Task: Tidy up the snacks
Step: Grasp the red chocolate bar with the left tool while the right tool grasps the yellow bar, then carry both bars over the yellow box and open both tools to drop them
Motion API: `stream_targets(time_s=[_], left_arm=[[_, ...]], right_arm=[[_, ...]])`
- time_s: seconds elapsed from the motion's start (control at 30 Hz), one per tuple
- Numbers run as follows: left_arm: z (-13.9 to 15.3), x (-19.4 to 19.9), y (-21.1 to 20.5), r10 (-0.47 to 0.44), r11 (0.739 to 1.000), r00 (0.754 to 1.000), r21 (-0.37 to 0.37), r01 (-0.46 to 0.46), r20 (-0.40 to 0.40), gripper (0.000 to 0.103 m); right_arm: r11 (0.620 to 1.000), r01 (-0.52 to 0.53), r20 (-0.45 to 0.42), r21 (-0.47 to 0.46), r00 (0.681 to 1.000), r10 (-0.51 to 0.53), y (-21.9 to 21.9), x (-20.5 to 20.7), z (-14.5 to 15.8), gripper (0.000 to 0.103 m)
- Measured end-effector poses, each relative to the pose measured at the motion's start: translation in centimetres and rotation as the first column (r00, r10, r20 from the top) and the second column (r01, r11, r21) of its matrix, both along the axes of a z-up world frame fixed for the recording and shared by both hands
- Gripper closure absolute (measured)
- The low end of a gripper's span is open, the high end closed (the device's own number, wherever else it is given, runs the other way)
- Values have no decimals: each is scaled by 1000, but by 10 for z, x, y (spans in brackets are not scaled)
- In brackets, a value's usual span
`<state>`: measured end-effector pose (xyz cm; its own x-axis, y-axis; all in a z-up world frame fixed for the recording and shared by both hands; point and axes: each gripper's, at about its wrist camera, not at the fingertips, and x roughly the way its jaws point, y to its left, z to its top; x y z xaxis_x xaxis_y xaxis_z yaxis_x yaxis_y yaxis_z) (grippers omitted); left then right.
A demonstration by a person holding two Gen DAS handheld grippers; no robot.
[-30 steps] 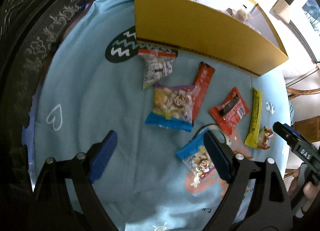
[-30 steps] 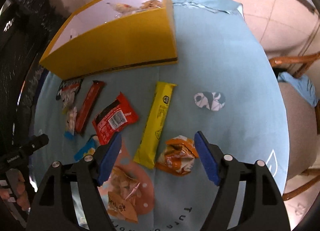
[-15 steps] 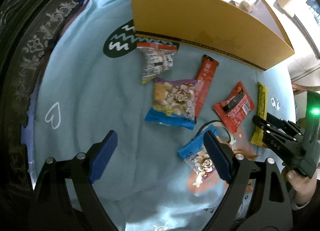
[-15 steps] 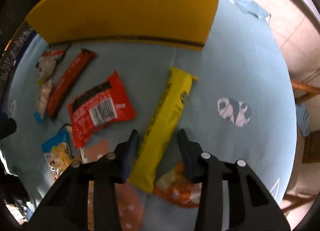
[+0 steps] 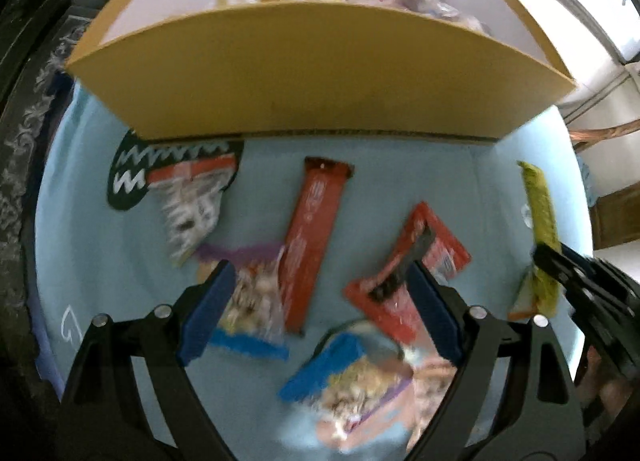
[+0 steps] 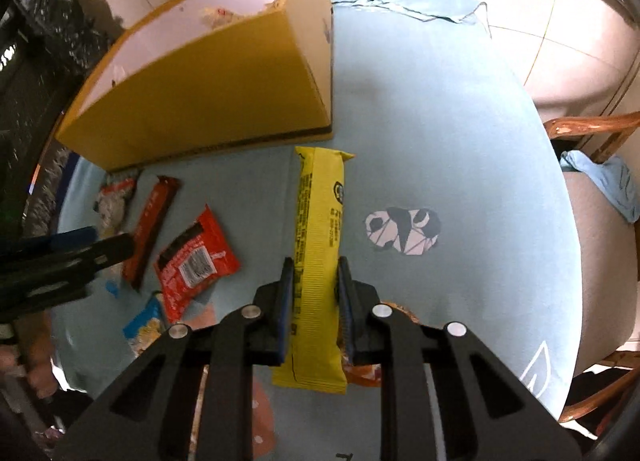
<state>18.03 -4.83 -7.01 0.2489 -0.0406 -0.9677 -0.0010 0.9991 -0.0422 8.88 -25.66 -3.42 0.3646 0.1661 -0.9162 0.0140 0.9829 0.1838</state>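
My right gripper [image 6: 314, 267] is shut on a long yellow snack bar [image 6: 320, 221]; the bar also shows in the left wrist view [image 5: 540, 229]. My left gripper [image 5: 320, 281] is open and empty, low over a long red bar [image 5: 316, 229], a red packet [image 5: 408, 273] and a purple-and-blue snack bag [image 5: 252, 293]. A yellow cardboard box [image 5: 320, 77] with several snacks inside stands behind them; it also shows in the right wrist view [image 6: 208, 101]. A blue-topped bag [image 5: 352, 381] lies under the left gripper.
A light blue cloth [image 6: 460, 121] covers the round table. A white-and-red packet [image 5: 192, 201] lies by the box's left end. An orange crumpled wrapper [image 6: 364, 373] lies under the right gripper. A wooden chair [image 6: 600, 181] stands at the right.
My right gripper has closed on the yellow bar and swung so the box's right end shows. My left gripper has moved forward and lower toward the snacks and the box.
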Motion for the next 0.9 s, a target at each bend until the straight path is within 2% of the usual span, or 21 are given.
stream_targets(time_s=[0.07,0.17,0.2,0.27,0.37,0.43,0.47,0.6,0.7,0.9], left_arm=[[-10,11,-5,-5,1000,1000,-3,5,-15,16],[-26,23,-10,-24,1000,998,13,25,-58,34],[-30,26,-10,-29,999,998,29,31,-60,37],[-42,30,-6,-24,999,995,28,27,-100,48],[-41,28,-3,-40,999,996,33,42,-80,56],[-40,25,1,-37,999,996,33,40,-79,67],[-39,23,4,-27,999,996,23,29,-81,78],[-35,12,26,22,999,996,-45,-26,-86,79],[-24,1,36,57,996,996,-60,-61,-61,79],[15,-23,46,82,989,997,-125,-80,13,79]], right_arm=[[1000,9,-6,11,1000,-8,-2,-2,2,83],[1000,14,-21,20,1000,-14,0,0,-1,83],[1000,15,-26,23,1000,-14,-3,-1,-1,83],[1000,12,-31,26,999,-12,2,2,-3,83],[1000,5,-36,29,999,-4,5,7,-4,83],[1000,-1,-41,30,999,2,8,9,-5,83],[999,-6,-42,34,999,7,11,9,-5,83],[999,-26,-44,43,999,28,15,11,-3,83],[998,-24,-47,51,999,26,17,12,1,83],[997,-35,-24,68,999,37,21,9,17,83]])
